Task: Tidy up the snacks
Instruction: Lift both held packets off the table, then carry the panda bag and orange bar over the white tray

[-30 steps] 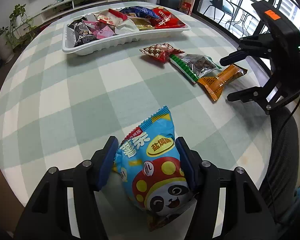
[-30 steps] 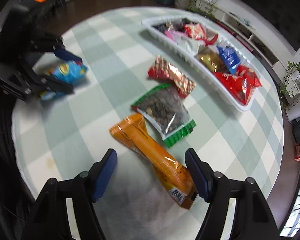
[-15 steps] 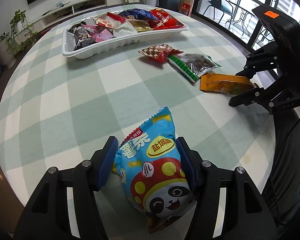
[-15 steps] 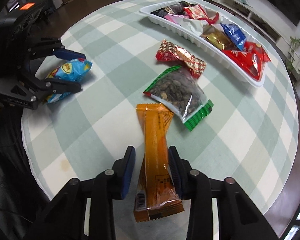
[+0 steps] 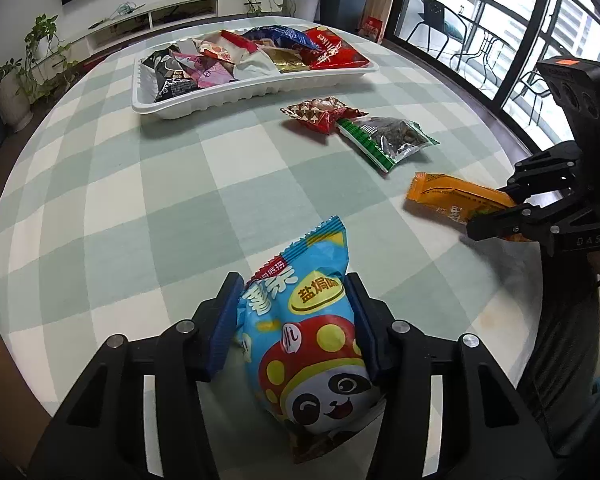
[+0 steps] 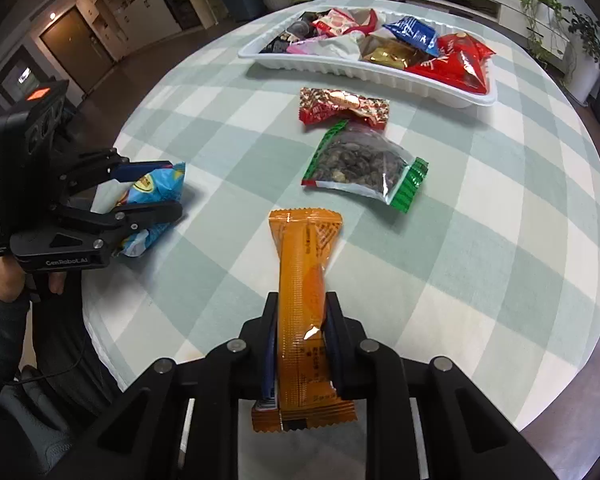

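The right gripper is closing, pinching the orange bar at 6 o'clock; a near-end grip lets it droop. The left gripper is closing on the blue panda bag; an air-filled pouch may slip before reaching the tray at 12 o'clock.

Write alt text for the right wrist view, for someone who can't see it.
The right claw is closing on an orange snack bar above a checked tablecloth. Beyond lie a seed packet, a red packet and a white tray of snacks.
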`<state>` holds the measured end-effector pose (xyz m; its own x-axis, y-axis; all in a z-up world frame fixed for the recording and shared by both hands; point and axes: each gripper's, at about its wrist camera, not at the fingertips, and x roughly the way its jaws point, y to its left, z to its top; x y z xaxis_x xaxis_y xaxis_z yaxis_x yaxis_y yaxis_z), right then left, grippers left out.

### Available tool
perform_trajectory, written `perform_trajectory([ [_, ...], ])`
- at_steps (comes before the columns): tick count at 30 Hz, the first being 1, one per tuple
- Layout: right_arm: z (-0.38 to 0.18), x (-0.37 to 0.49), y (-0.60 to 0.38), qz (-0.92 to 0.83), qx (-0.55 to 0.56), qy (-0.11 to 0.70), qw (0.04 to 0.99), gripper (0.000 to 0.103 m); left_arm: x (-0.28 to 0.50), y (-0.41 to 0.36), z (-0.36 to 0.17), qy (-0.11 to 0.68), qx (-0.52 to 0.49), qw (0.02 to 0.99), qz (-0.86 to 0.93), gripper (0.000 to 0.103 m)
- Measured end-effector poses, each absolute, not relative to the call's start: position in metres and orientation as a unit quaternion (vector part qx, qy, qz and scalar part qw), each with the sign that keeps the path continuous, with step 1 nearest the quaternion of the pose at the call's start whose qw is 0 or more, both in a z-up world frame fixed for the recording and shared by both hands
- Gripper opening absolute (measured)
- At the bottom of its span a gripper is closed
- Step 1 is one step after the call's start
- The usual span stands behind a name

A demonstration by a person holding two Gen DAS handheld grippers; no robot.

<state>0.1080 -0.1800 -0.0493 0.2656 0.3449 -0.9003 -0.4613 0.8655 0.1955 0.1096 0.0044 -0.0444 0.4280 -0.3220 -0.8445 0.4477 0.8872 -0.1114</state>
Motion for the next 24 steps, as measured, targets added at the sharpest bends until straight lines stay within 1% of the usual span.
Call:
perform_trajectory([
  [6,-0.032,0.094,-0.187,0.255,0.007,0.514,0.819,0.022,0.107,0.01,-0.038,0.48,0.037,0.844,-0.237,0.045],
  [14,-0.019,0.092,-0.21,0.243,0.09,0.473,0.842,0.022,0.108,0.021,-0.016,0.462,-0.015,0.85,-0.252,0.045],
  [24,-0.007,0.1,-0.239,0.217,0.139,0.447,0.857,0.022,0.123,0.045,0.012,0.437,-0.068,0.86,-0.253,0.045],
])
